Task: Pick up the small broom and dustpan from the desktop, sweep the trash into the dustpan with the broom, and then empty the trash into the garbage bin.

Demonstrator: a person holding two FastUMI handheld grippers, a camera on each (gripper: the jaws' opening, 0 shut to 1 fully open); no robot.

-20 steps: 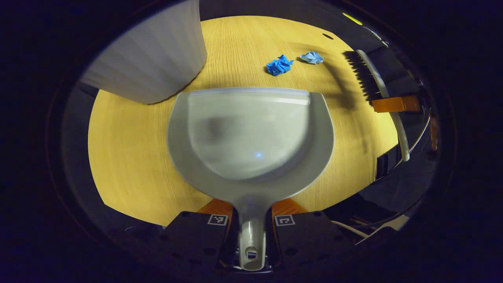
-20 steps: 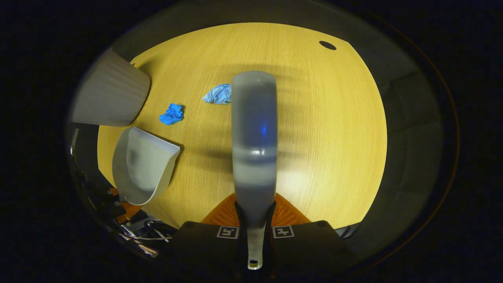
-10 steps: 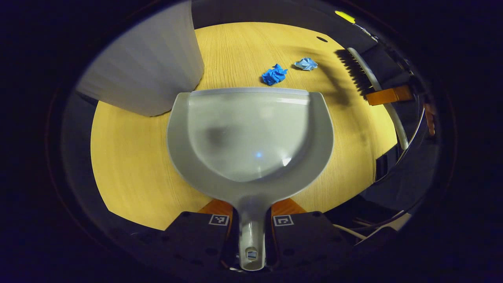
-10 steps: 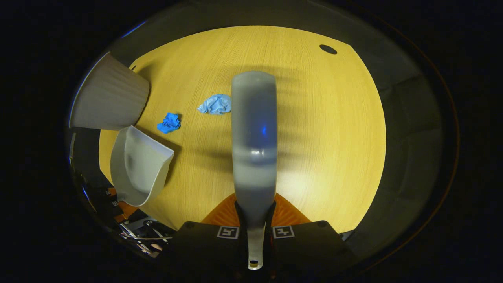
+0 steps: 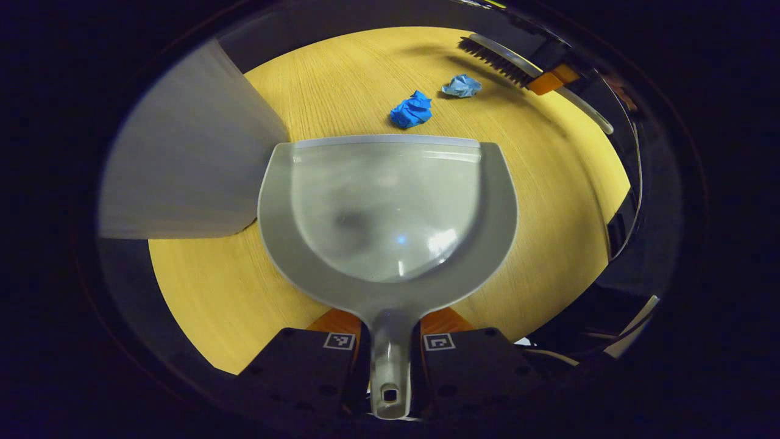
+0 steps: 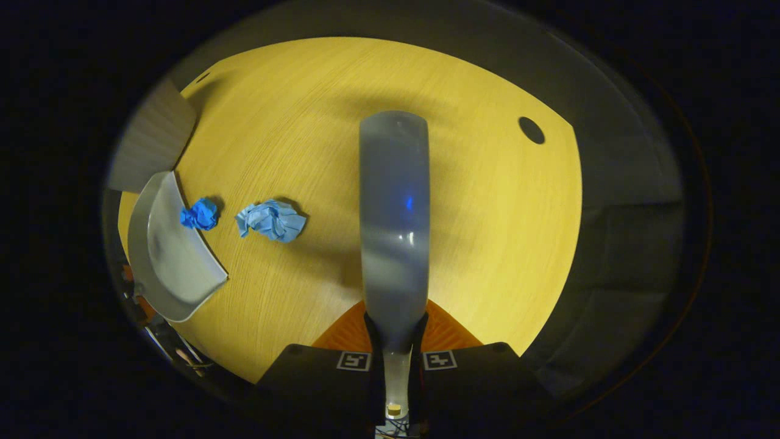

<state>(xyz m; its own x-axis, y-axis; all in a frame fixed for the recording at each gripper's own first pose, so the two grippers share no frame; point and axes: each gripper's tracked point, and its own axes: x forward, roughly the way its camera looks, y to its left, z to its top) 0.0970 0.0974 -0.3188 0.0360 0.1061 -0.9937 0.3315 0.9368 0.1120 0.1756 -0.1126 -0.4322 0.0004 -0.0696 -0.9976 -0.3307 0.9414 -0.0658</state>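
The dustpan [image 5: 387, 207] is clamped at its handle by the left gripper [image 5: 390, 347] — stiff and light, best held there. The broom [image 6: 393, 213] is likewise pinched by the right gripper [image 6: 395, 360]. Beyond the pan's lip, two paper wads [image 5: 412, 110] lie on the desk [image 5: 201, 286] — easily scattered, it is judged.

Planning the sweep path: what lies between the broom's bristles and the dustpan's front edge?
In the left gripper view, two crumpled blue paper wads lie on the desktop between broom and dustpan.
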